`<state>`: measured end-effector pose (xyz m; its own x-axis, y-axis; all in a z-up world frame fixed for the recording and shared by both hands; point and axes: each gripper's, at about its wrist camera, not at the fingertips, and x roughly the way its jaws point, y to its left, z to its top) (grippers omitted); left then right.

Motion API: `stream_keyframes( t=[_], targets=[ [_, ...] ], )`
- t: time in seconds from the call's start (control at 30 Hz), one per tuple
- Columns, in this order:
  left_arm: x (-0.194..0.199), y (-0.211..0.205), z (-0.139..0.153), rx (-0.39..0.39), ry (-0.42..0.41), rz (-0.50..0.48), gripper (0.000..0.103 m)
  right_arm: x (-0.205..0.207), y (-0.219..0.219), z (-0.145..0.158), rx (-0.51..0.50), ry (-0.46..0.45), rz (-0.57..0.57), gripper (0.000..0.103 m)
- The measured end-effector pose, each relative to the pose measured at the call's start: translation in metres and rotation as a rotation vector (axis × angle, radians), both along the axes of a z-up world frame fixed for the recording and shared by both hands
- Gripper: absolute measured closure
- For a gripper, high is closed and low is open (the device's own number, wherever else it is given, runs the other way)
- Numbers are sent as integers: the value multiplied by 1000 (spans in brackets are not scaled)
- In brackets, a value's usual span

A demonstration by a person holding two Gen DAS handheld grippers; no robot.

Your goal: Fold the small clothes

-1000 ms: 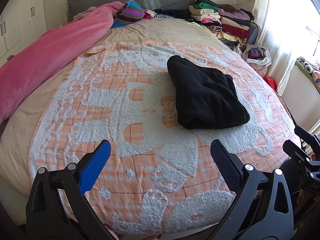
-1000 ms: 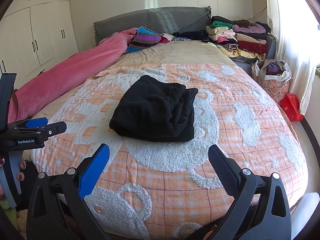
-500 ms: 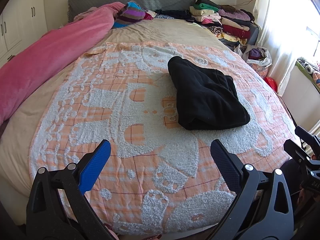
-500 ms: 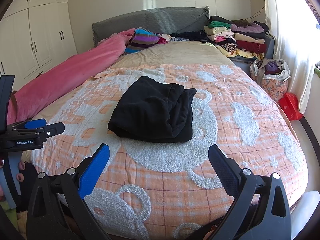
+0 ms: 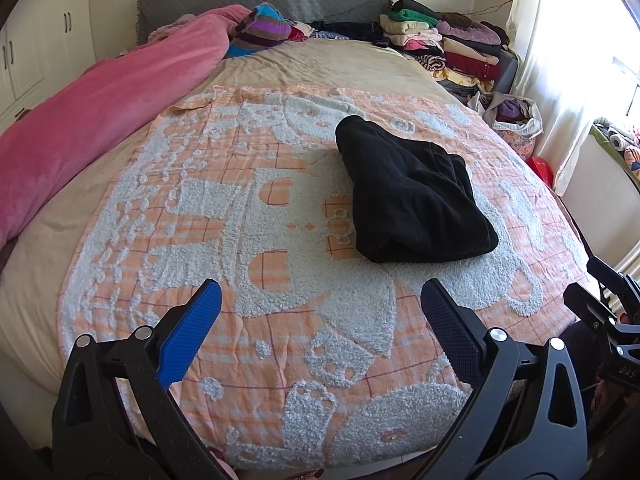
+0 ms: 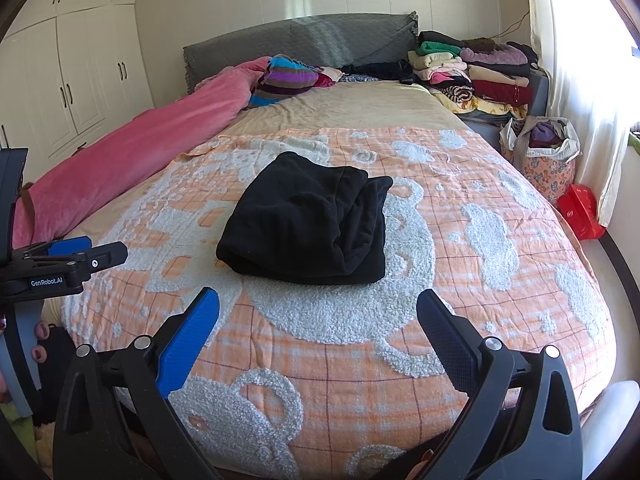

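Your left gripper (image 5: 320,308) and right gripper (image 6: 318,316) both hang with jaws spread wide and empty at the bed's foot. The folded black fleece garment (image 6: 308,222) lies well ahead on the orange-and-white tufted blanket (image 6: 480,240), seemingly finished and released.

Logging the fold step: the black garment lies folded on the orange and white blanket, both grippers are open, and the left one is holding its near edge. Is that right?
Not quite. The left gripper holds nothing; its fingers hang open short of the black garment, as the left wrist view shows. The rest stands: the garment lies folded on the orange and white blanket, and the right gripper is open too.
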<state>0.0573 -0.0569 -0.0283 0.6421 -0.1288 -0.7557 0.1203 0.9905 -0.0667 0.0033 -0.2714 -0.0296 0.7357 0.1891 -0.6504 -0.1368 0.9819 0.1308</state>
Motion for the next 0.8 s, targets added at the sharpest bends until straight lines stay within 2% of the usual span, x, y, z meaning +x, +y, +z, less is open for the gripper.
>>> stream_keyframes(
  t=[0.57,0.8],
  targets=[
    [0,1,1,-1,1,0,9,-3,-1,-2,1,1,-10,4],
    [0,3,1,-4,3,4,9,-8,-11,0,18,29,-52,4]
  ],
)
